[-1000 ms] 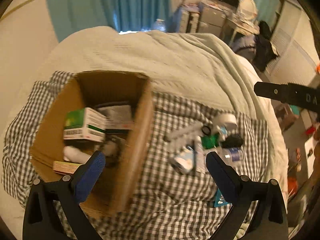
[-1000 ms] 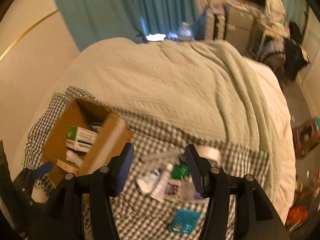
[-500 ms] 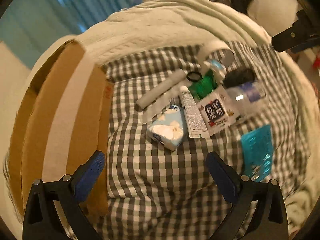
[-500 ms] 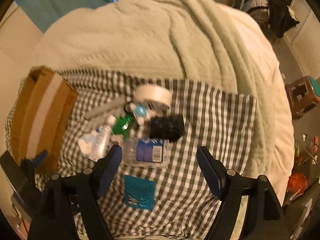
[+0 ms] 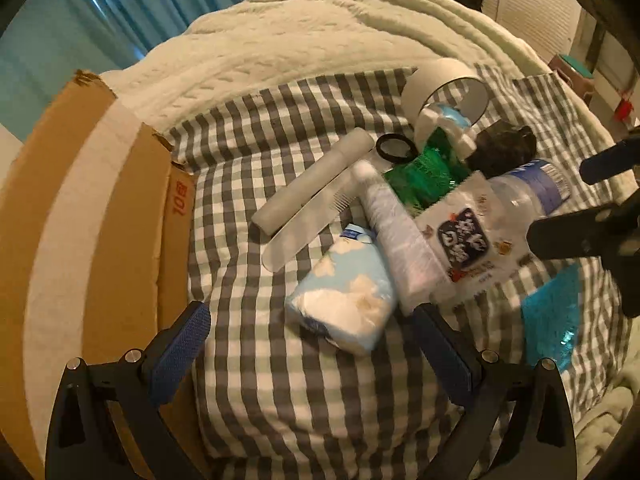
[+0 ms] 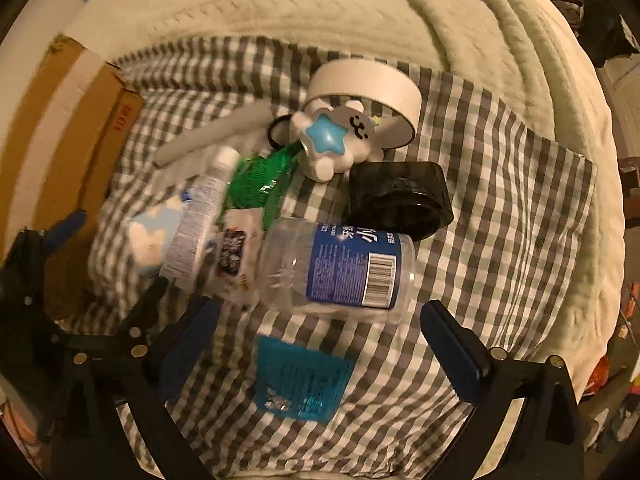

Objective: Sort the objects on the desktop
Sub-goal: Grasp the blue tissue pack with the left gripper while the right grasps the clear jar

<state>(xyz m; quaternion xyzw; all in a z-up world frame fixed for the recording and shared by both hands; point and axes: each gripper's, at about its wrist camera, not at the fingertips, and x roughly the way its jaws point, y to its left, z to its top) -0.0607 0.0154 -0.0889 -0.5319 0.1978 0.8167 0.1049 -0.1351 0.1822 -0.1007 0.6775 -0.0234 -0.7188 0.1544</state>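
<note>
A pile of objects lies on a checked cloth [image 5: 312,392]. In the left wrist view my left gripper [image 5: 320,344] is open, just short of a blue-and-white tissue pack [image 5: 344,300]; a white tube [image 5: 400,236], a snack sachet [image 5: 464,244], a comb [image 5: 308,224] and a grey case [image 5: 312,182] lie beyond. In the right wrist view my right gripper [image 6: 324,344] is open above a teal packet [image 6: 300,380], just short of a clear water bottle [image 6: 340,268]. A black box [image 6: 400,200], a white tape roll [image 6: 368,80], a bear toy [image 6: 332,144] and a green bottle [image 6: 256,184] lie behind.
An open cardboard box [image 5: 88,216] stands at the cloth's left edge, close to my left finger; it also shows in the right wrist view [image 6: 60,128]. The cloth lies on a cream blanket [image 5: 304,32]. The bed drops off at the right.
Both grippers have moved down and forward from above the box toward the pile. The left one swung right off the box. The right gripper has opened wider.
</note>
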